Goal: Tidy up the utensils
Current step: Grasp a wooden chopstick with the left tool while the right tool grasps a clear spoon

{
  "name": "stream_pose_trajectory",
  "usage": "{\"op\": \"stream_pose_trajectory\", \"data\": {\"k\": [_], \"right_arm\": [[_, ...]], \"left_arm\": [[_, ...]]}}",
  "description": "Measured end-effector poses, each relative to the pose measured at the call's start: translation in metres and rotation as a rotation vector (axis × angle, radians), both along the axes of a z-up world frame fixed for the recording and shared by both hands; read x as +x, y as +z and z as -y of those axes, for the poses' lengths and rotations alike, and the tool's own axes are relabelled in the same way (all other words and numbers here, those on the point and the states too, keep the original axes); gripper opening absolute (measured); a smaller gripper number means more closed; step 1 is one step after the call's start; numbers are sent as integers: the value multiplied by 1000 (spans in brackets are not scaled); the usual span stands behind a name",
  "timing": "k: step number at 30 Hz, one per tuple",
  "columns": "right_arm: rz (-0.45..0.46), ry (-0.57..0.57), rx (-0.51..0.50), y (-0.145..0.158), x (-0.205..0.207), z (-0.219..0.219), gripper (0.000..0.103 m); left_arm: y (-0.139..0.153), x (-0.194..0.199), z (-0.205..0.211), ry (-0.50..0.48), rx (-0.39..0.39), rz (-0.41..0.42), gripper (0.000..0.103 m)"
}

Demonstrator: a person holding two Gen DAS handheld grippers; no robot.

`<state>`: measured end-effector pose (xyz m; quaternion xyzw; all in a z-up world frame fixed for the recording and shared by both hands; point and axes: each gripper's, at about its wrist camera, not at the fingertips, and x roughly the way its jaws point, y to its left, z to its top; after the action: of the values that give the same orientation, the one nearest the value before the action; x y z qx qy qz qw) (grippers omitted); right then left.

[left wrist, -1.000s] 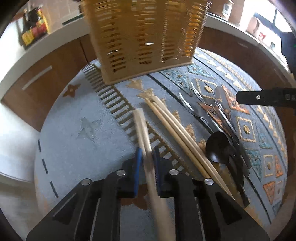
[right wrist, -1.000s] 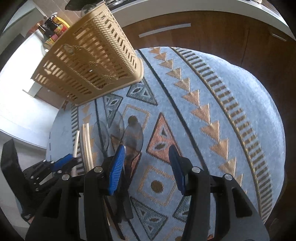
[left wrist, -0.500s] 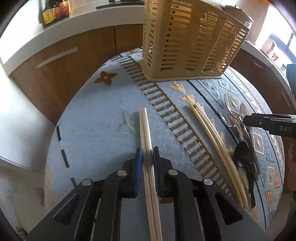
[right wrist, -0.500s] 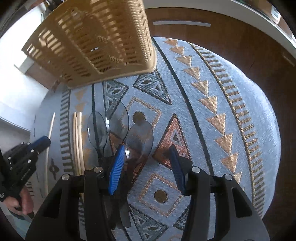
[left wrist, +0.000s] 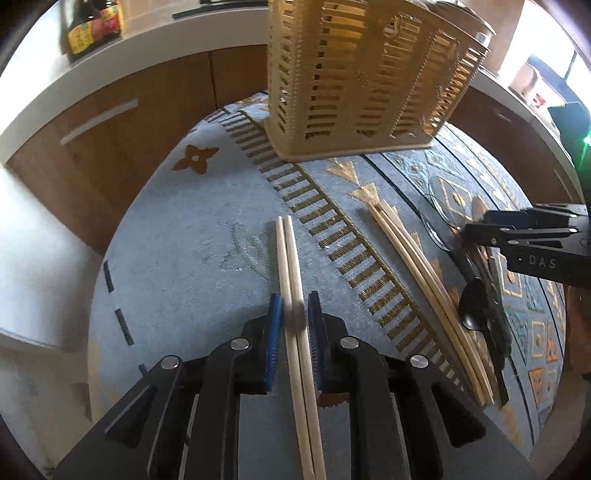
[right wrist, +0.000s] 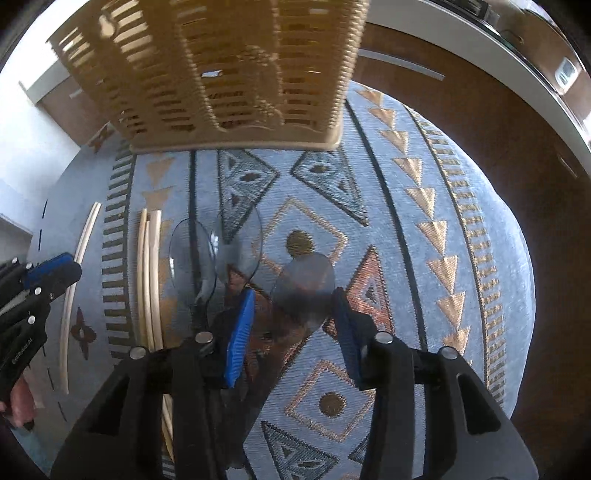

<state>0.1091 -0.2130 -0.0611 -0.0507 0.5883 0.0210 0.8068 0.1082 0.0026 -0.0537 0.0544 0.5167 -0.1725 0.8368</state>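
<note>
My left gripper [left wrist: 294, 303] has its jaws close around a pair of pale wooden chopsticks [left wrist: 290, 266] lying on the patterned cloth; a thin gap shows on each side. It shows at the left edge of the right wrist view [right wrist: 55, 267]. More chopsticks [left wrist: 417, 266] lie to the right. My right gripper [right wrist: 291, 299] is open over dark translucent plastic spoons [right wrist: 303, 286], one bowl between its pads. A tan slotted utensil basket [left wrist: 365, 74] stands at the far side.
A blue-grey patterned cloth [left wrist: 192, 229] covers the round table. Wooden cabinets [left wrist: 92, 122] with a white counter surround it. Sauce bottles [left wrist: 88, 29] stand on the counter at the far left.
The left gripper has come down with the chopstick pair onto the cloth and its jaws have loosened slightly. The right gripper has moved forward over the spoons, toward the basket.
</note>
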Motion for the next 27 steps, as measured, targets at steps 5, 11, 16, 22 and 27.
{"op": "stream_pose_trajectory", "data": {"k": [5,11,16,22,27], "right_arm": [[-24,60,-2,1,1,-3,31],[-54,157,-41,2,-3,12,31],[-51,188,-23,3,-4,10,32],[-77,90,58,7,-7,32,39],[-99,19,95,5,-13,35,39]], "left_arm": [[2,18,2,-50,3,-46,19],[1,31,20,-118,109,-43,21],[0,28,29,-128,172,-3,11],[4,36,6,-30,22,-4,10],[9,37,1,-18,-32,8,10]]}}
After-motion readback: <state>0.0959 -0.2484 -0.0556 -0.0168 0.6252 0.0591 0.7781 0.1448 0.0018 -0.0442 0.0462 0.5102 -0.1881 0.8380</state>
